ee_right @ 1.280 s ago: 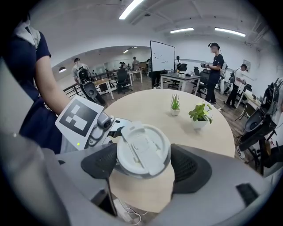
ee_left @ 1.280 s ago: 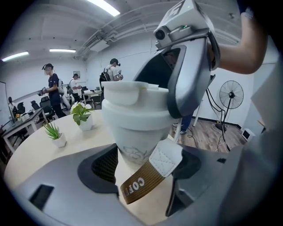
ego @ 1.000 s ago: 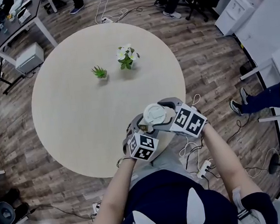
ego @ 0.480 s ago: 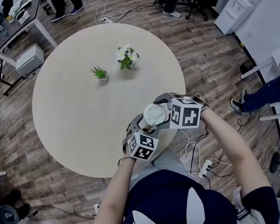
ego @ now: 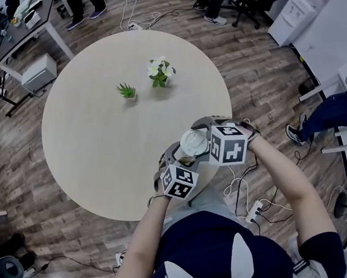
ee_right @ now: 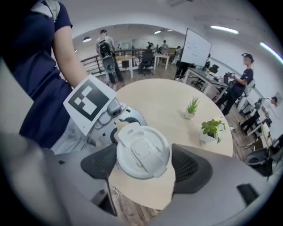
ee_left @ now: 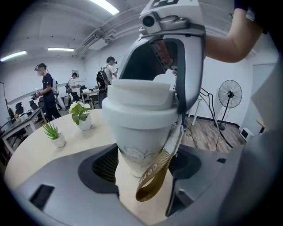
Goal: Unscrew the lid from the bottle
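1. Table [ego: 99, 131]: round, pale top, on a wood-plank floor. I stand at its 5 o'clock rim.
2. Desk [ego: 20, 28]: off the table's 10 o'clock edge, with a grey box under it.
3. Water dispenser [ego: 292, 8]: white, on the floor out at 2 o'clock.
4. Bystander's leg [ego: 331, 115]: at 3 o'clock, well apart from the table.
5. Left tool [ee_left: 146, 165]: clenched on the body of the bottle [ee_left: 141, 132], which it holds upright over the 5 o'clock rim.
6. Right tool [ee_right: 143, 167]: comes down from above, its pads grasping the lid [ee_right: 142, 151] on either side. The lid sits on the bottle.
7. Flowering plant [ego: 160, 72]: in a white pot at 1 o'clock from the table's centre, well apart from the bottle.
8. Small green plant [ego: 126, 91]: just beside the flowering plant, on its 8 o'clock side.
9. Strap [ee_left: 154, 176]: brown loop hanging from the bottle's neck, across the left tool's right-hand pad.
10. Cables [ego: 244, 199]: white, lying on the floor by my right arm.
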{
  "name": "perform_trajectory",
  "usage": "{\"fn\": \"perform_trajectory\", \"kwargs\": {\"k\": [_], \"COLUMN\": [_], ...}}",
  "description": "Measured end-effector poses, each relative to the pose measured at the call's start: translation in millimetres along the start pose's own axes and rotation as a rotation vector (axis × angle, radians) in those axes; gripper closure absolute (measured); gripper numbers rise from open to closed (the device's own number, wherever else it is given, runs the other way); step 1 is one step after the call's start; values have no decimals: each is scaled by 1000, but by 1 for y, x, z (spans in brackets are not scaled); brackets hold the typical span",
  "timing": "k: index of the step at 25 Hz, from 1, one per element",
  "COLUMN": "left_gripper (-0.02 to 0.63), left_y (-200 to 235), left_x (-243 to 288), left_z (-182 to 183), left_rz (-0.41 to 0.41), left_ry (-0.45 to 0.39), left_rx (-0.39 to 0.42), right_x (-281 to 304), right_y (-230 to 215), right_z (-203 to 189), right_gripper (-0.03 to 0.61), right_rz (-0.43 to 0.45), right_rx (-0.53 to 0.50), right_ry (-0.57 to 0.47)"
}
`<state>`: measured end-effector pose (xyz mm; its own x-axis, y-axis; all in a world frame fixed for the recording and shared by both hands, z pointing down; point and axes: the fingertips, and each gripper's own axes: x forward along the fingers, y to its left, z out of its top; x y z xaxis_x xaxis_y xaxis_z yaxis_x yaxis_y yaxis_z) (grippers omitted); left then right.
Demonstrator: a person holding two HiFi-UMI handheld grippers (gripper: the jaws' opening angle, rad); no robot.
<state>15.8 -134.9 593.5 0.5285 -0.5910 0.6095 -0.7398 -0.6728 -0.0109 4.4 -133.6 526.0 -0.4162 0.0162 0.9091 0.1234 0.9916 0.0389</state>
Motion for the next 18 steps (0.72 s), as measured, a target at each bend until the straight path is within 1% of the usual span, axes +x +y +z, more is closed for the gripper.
{"fn": "perform_trajectory", "kwargs": {"k": [2,3,5,8,11,13,15,17,18], "left_gripper": [281,281,281,281,281,281,281,281,281], "left_y": [0,0,0,1,1,2,2,3,3], "left_x": [0,1,1,0,1,0,-1,-1,0], "left_z": [0,0,0,0,-1,-2,-2,-1,-1], "left_rz": [2,3,3,4,5,6,8,9,9], "left_ry": [0,-1,-2,0,3,5,7,8,8], "left_rx": [-1,-1,-1,-3,-3,-4,-6,-7,-8], "right_x": [-6,-9,-14,-14,-10,-8,-5,-2,0], "right_y": [0,-1,-3,-8,-11,-15,-16,-16,-15], "right_z": [10,14,20,17,11,7,2,0,0], "right_gripper": [179,162,148,124,106,101,100,100,112], "right_rz": [-47,-76,-158,-283,-367,-438,-491,-506,-500], "right_rx": [104,162,271,437,599,656,685,699,702], "right_ry": [-120,-182,-274,-356,-414,-428,-431,-435,-433]}}
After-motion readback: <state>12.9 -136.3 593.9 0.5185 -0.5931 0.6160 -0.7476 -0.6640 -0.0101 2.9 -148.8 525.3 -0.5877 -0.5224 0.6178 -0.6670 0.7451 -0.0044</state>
